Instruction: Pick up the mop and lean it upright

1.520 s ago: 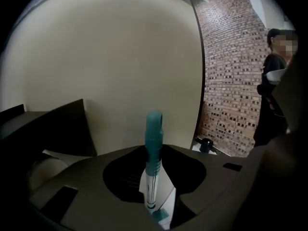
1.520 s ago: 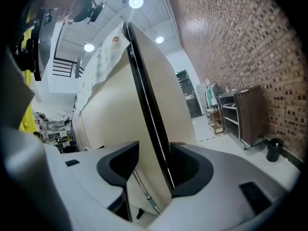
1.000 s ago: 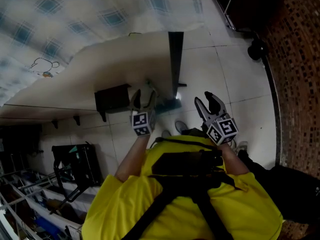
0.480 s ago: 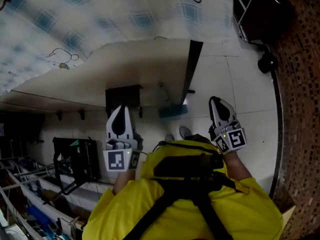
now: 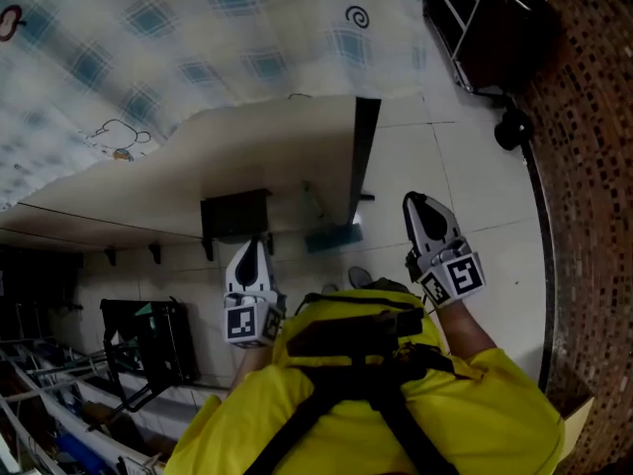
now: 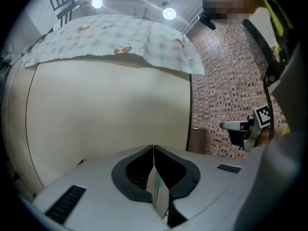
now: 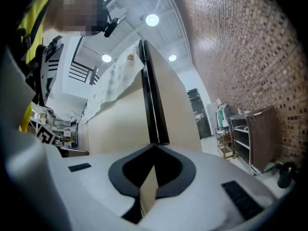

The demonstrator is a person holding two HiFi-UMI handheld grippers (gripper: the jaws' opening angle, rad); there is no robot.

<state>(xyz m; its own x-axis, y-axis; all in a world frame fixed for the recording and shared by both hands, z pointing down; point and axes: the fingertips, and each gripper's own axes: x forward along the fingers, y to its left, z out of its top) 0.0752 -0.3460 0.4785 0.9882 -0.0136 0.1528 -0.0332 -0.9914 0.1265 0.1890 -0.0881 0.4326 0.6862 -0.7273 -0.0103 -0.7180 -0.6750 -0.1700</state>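
Observation:
The mop has a teal head point(image 5: 333, 236) on the tiled floor, and its thin handle point(image 5: 311, 198) rises along the cream panel point(image 5: 247, 146). In the head view my left gripper point(image 5: 251, 247) is held to the left of the mop head, apart from it, jaws shut and empty. My right gripper point(image 5: 417, 208) is to the right of the mop, also shut with nothing in it. The left gripper view shows my left gripper point(image 6: 153, 150) with its jaws pressed together facing the panel. The right gripper view shows my right gripper point(image 7: 154, 149) shut in front of a black post point(image 7: 153, 105). Neither gripper view shows the mop.
A black post point(image 5: 361, 156) stands by the mop, under a checked cloth point(image 5: 198, 38). A dark box point(image 5: 235, 213) sits left of the mop. A shelf trolley point(image 5: 495, 28) and a brick wall point(image 5: 593, 166) are at the right. A black stand point(image 5: 148, 325) is at the lower left.
Both grippers have gone from open to shut. My left gripper has drawn back from beside the mop toward my body, and the mop stays where it was.

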